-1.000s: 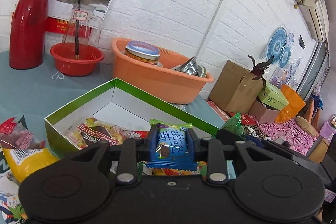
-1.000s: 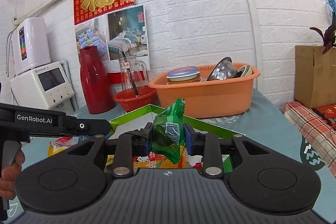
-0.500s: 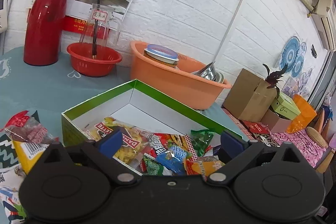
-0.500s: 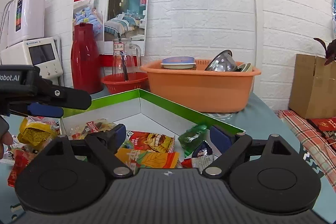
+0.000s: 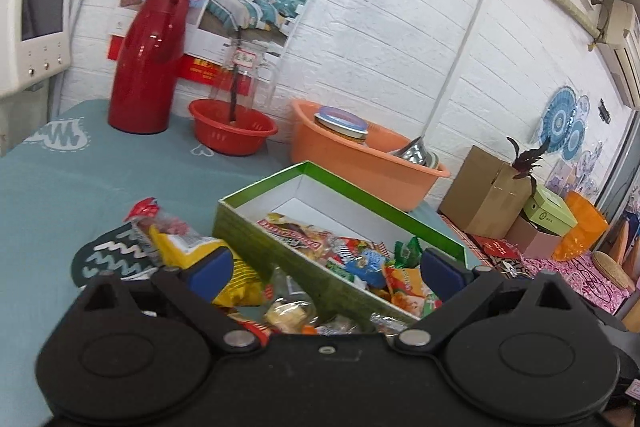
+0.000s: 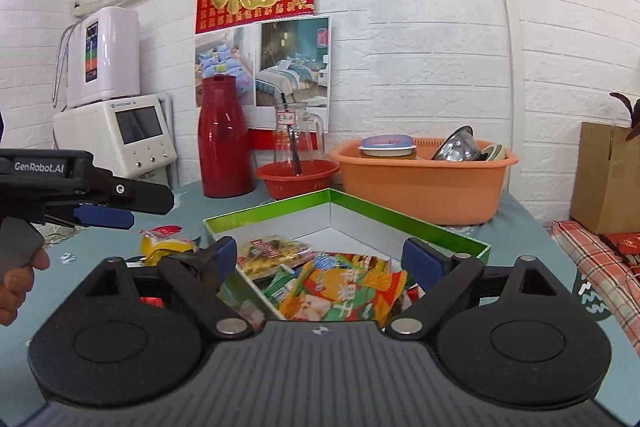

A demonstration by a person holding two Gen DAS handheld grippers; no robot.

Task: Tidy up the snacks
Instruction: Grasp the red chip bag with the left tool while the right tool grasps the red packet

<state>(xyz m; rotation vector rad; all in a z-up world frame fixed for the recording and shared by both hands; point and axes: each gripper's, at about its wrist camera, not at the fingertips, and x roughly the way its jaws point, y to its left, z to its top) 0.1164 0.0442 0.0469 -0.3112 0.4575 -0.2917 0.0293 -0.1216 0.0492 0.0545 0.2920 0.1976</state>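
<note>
Both grippers, left gripper (image 5: 324, 269) and right gripper (image 6: 320, 259), spread wide and empty; yellow packet (image 5: 208, 259) lower left could snag the green box (image 5: 280, 251) wall.

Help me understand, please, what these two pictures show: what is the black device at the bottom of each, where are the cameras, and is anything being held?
There is no robot here: a person holds a hand-held two-finger gripper in each hand, and a wide-angle camera on each looks forward along its fingers. The black shape at the bottom is the gripper's own body. One picture comes from the left gripper, the other from the right gripper, which also sees the left tool and the hand on its trigger. Both stand wide open with blue pads and hold nothing. On the teal tablecloth sits a green box with snack packets in it; more packets, including a yellow one, lie outside beside it. Behind are an orange basin with dishes, a red bowl with a glass jug, and a red flask.
</note>
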